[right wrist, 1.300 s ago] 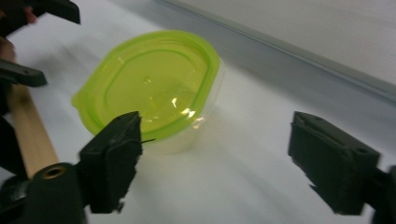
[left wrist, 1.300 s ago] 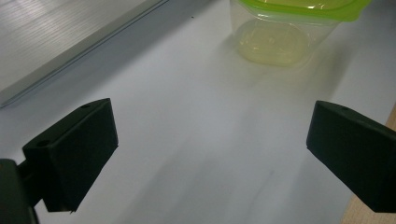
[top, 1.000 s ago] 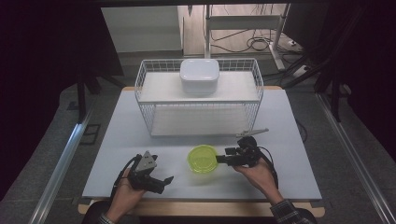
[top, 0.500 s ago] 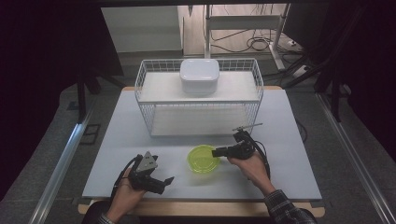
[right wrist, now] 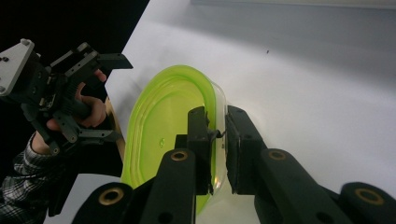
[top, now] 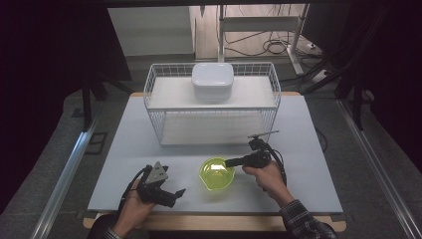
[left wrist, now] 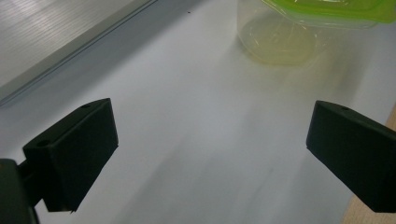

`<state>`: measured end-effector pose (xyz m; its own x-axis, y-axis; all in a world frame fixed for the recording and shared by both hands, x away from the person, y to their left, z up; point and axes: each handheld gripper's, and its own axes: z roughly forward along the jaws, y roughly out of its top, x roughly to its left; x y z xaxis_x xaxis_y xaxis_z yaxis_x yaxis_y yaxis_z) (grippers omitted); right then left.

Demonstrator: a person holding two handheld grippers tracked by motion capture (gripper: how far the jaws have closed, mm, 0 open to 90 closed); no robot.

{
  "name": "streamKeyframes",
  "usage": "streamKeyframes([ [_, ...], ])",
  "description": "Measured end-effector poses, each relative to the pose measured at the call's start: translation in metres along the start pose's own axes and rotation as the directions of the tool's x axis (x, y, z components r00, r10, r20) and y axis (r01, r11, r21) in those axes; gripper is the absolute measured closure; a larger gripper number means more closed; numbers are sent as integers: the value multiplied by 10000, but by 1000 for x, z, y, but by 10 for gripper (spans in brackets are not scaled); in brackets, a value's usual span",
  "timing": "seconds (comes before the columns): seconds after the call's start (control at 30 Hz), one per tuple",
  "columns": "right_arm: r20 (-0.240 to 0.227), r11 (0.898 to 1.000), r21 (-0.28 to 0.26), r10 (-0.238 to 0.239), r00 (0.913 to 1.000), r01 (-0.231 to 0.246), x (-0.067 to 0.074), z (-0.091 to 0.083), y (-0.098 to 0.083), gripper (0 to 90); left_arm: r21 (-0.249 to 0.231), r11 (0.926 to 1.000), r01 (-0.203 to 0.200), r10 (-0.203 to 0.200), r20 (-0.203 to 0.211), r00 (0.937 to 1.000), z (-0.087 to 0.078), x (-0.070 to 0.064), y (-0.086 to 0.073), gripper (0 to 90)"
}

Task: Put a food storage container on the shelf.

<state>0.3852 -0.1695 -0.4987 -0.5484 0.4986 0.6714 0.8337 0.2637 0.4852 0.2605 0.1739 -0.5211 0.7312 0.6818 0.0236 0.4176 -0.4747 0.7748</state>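
Observation:
A clear tub with a lime-green lid [top: 217, 173] stands on the white table near the front middle. My right gripper [top: 230, 162] comes at it from the right and is shut on its right rim. In the right gripper view the right gripper [right wrist: 217, 122] has one jaw over the green lid [right wrist: 163, 135] and the other outside the clear wall. My left gripper [top: 179, 195] is held low at the front left, open and empty, a short way from the tub. The left gripper [left wrist: 210, 135] points over bare table toward the tub [left wrist: 280, 42]. It also appears in the right gripper view [right wrist: 123, 98].
A white wire basket [top: 211, 107] stands across the back middle of the table [top: 308, 149], with a white lidded box [top: 213, 80] on top. The table's front wooden edge [top: 224, 221] runs just behind both hands. Dark floor and cables lie beyond.
My right hand has shifted slightly away from the front edge while staying at the tub's right rim. The tub and the left gripper have barely moved.

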Motion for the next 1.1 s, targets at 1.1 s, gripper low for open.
streamKeyframes([
  [1.1,-398,9803,-1971,-226,9989,144,35,-60,19,814,-114,9999,68,-70,-101,9999,-2,1,0,19],
])
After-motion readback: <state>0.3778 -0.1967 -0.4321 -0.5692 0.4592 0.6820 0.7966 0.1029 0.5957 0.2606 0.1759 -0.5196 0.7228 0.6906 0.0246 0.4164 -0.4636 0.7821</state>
